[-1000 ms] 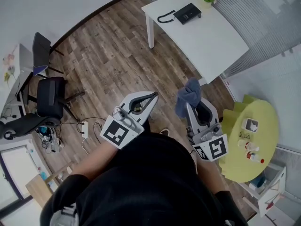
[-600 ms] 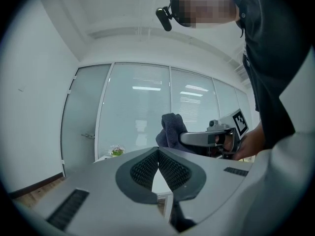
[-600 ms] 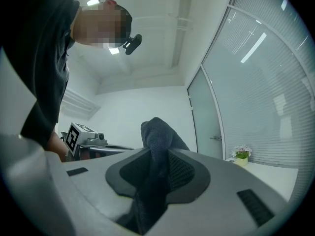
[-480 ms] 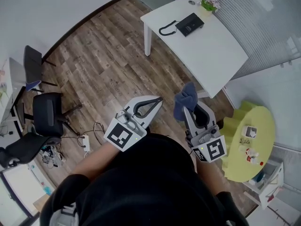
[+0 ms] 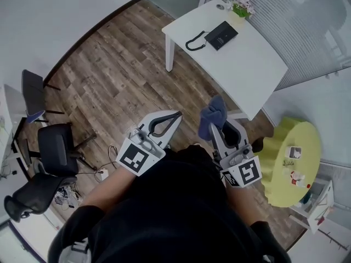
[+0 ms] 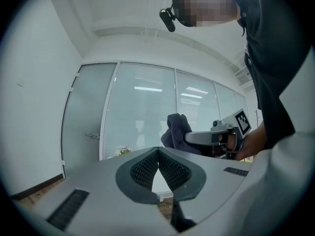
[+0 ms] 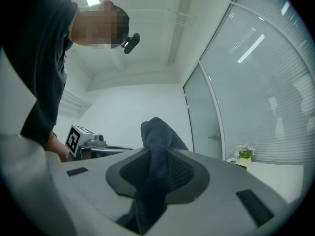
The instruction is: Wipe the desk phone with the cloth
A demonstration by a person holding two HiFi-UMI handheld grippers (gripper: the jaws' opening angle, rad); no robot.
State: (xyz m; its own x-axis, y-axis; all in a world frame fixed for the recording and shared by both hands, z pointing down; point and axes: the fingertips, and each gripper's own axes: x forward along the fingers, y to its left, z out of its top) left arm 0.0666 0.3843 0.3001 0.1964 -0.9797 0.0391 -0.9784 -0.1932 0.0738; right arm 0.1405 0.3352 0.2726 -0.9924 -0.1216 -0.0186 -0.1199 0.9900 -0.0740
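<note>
A black desk phone (image 5: 221, 34) with its coiled cord lies on the white table (image 5: 241, 64) far ahead of me in the head view. My right gripper (image 5: 211, 126) is shut on a dark blue cloth (image 5: 213, 114), which bunches up above the jaws (image 7: 156, 136). My left gripper (image 5: 176, 114) is shut with nothing between its tips, held level beside the right one. In the left gripper view the cloth (image 6: 177, 131) and the right gripper show ahead. Both grippers hang over the wooden floor, well short of the table.
A small flower pot (image 5: 242, 7) stands at the table's far corner. A round yellow-green table (image 5: 290, 163) with small bottles is at the right. Black office chairs (image 5: 52, 147) and a power strip (image 5: 101, 174) with cables lie at the left. Glass partition walls stand beyond the table.
The view has shifted forward: the white table and phone sit slightly closer and lower in frame. Both grippers keep their pose, the cloth still held in the right one.
</note>
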